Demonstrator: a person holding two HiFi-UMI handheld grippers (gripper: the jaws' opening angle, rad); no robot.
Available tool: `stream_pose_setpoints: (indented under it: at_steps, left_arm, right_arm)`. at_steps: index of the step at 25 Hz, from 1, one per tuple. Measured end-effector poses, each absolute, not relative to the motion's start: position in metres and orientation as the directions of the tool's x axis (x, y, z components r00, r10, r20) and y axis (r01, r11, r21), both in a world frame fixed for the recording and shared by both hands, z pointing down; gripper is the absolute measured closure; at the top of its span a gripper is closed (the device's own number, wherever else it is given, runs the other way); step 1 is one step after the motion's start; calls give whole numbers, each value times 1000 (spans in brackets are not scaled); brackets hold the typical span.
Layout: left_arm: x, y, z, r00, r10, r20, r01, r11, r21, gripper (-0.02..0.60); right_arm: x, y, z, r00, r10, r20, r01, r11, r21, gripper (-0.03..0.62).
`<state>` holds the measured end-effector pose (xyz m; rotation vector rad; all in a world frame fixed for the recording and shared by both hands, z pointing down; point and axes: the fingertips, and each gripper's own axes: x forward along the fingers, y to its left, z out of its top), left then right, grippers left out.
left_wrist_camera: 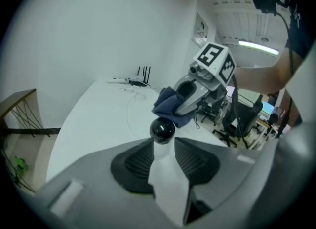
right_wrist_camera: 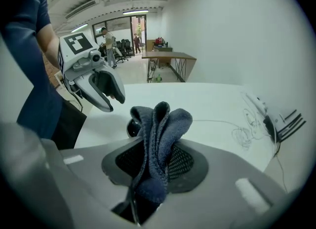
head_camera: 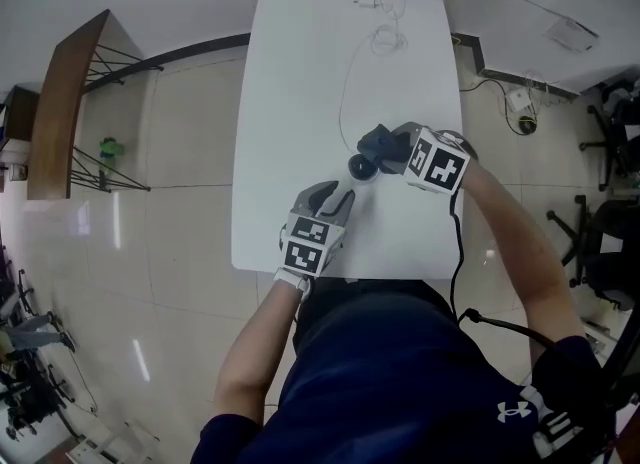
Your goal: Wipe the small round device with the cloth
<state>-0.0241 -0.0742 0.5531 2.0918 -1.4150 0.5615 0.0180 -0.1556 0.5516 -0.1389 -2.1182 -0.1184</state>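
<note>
Over the white bench (head_camera: 300, 102), one pair of tongs holds the device and the other holds the cloth.
The bench is long and runs away from the person (head_camera: 400, 382), who stands at its near end with both arms forward. The left tongs (left_wrist_camera: 163, 160) are pressed on the white body of the device (left_wrist_camera: 162, 130), so its black round head stands out past the tips. The right tongs (right_wrist_camera: 155, 161) pinch the folded dark blue cloth (right_wrist_camera: 159, 144), and its free folds stand up out of the pads. The two pairs point toward each other over the near half of the bench. The cloth is just beside the black head, on its far side from the left tongs; I cannot tell if they touch. A thin cable (head_camera: 345, 92) lies in loops on the far half of the bench.
</note>
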Motion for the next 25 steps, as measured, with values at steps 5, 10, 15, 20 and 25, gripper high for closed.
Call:
stream_pose_setpoints:
  at_steps: [5, 10, 15, 20, 25]
  left_arm:
    - [-26, -64, 559, 349, -695, 628, -937, -272, 220, 451]
    - [-21, -62, 563, 346, -687, 639, -938, -262, 226, 451]
    - [-19, -58, 563, 361, -690, 628, -933, -253, 258, 451]
    - [-30, -43, 566, 362, -699, 616, -929, -216, 301, 451]
    - [-49, -32, 566, 342, -724, 599, -931, -172, 323, 451]
  right_arm:
    - [30, -168, 591, -476, 85, 876, 116, 993, -33, 476]
    - [37, -159, 629, -428, 126, 895, 118, 990, -83, 476]
    - [38, -158, 653, -393, 101, 914, 85, 994, -74, 476]
    - [43, -176, 616, -440, 27, 897, 59, 998, -2, 476]
    - [34, -176, 542, -494, -22, 869, 193, 972, 135, 476]
